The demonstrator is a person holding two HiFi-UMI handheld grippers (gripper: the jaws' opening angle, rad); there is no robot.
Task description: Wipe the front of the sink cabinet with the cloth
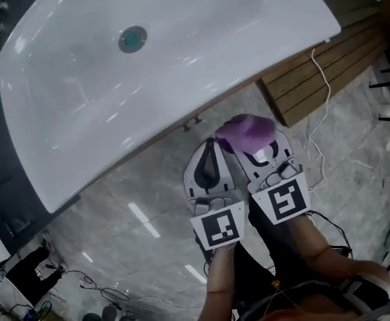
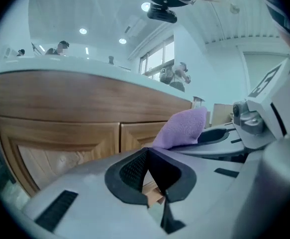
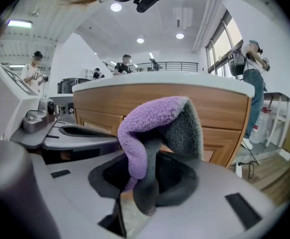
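Two grippers: both point at the wood, side by side and low down near the floor (image 1: pixel 134 206).
Right gripper (image 3: pixel 144 180): its fingers are squeezed tight on the cloth (image 3: pixel 157 128).
Cloth: it is purple on one side and grey on the other. It sticks up past the fingertips in a soft, bent lump, and it looks a little apart from the wood.
Left gripper (image 2: pixel 152 169): its fingers are pressed together with nothing between them. They sit just beside the right fingers.
Cabinet front (image 3: pixel 224 108): it is brown wood with framed door panels. It stands right ahead of both sets of fingertips, under the white sink (image 1: pixel 181 52).
Step now: I think the wiping is about to start, because the cloth is up and facing the wood.
How to do it well: push the soft lump flat on the wood, so only cloth rubs and no hard fingertip scrapes. Go in long, even strokes across each panel, and dip into the grooves.
Grip: keep the squeeze firm, or the cloth may slip out when it drags.
Left side: keep it out of the way of the strokes.
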